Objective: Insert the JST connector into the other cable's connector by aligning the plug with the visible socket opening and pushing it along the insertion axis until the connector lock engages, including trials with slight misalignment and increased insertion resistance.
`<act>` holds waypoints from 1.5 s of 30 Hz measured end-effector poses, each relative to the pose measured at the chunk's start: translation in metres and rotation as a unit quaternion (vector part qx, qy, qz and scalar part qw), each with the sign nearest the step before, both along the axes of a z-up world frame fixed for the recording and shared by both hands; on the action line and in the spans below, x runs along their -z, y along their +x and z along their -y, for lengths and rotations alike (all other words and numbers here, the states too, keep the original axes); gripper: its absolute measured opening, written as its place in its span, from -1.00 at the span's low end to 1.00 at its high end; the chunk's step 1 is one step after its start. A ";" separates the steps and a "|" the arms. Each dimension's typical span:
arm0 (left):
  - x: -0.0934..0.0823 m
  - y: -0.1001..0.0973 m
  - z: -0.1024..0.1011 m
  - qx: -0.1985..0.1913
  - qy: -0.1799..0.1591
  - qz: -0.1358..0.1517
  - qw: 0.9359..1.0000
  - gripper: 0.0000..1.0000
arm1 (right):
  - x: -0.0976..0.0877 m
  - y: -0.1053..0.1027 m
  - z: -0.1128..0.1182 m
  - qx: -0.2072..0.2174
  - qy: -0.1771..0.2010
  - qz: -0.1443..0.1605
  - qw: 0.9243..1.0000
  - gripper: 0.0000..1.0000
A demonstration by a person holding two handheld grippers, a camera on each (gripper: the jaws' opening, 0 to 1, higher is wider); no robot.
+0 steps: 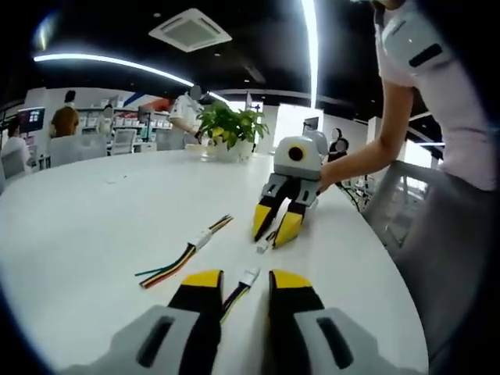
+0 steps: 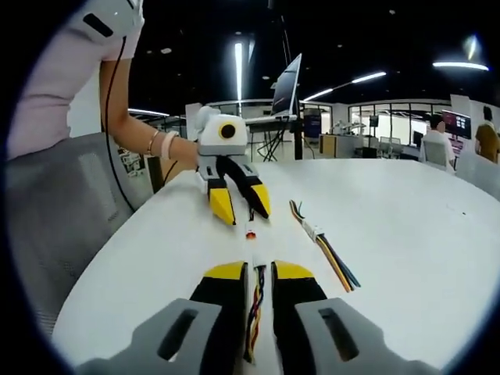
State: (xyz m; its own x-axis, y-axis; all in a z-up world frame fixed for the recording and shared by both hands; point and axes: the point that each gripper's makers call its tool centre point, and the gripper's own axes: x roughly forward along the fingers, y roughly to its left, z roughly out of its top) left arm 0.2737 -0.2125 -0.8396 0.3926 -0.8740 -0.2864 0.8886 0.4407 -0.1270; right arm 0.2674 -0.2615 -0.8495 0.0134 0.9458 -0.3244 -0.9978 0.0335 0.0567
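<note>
In the left gripper view, the left gripper (image 1: 245,283) stands with its jaws narrowly parted around a cable with a white JST connector (image 1: 249,276) at its tip, while the right gripper (image 1: 278,225) across the white table (image 1: 86,234) grips another connector (image 1: 263,247); a third, joined cable (image 1: 183,254) lies loose to the left. In the right gripper view, the right gripper (image 2: 258,271) is clamped on multicoloured wires (image 2: 255,312), the left gripper (image 2: 241,209) faces it with a small connector (image 2: 250,232) at its tips, and the loose cable (image 2: 324,246) lies to the right.

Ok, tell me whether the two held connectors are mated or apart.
Apart. The left gripper holds its connector clear of the right gripper with its own connector; bare table lies between.
</note>
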 end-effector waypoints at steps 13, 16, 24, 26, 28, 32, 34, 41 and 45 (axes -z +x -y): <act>0.002 -0.006 -0.001 0.020 0.012 0.016 1.000 -0.80 | -0.002 -0.002 -0.004 -0.002 0.010 0.008 1.000 -0.90; 0.002 -0.006 -0.001 0.023 0.017 0.025 0.999 -0.84 | -0.002 -0.002 -0.004 -0.002 0.010 0.009 1.000 -0.90; 0.002 -0.004 -0.003 0.028 0.027 0.044 0.998 -0.94 | -0.004 -0.002 -0.004 0.001 0.011 0.005 1.000 -0.90; 0.002 -0.005 -0.002 0.032 0.025 0.045 0.998 -0.99 | -0.005 -0.002 -0.005 0.001 0.012 0.003 1.000 -0.90; 0.003 -0.005 -0.001 0.032 0.023 0.046 0.998 -0.99 | -0.005 -0.002 -0.004 0.002 0.012 0.001 1.000 -0.91; 0.003 -0.003 0.000 0.029 0.012 0.044 0.999 -0.99 | -0.005 -0.001 -0.004 0.003 0.013 -0.001 1.000 -0.91; 0.002 -0.002 0.000 0.031 0.013 0.045 0.998 -0.99 | -0.006 -0.001 -0.005 0.003 0.013 -0.001 1.000 -0.91; 0.002 0.001 0.006 0.047 0.016 0.043 0.998 -0.99 | -0.008 0.002 -0.007 0.001 0.020 -0.006 1.000 -0.92; 0.002 0.002 0.008 0.054 0.016 0.043 0.997 -0.99 | -0.008 0.002 -0.008 -0.006 0.020 -0.007 1.000 -0.92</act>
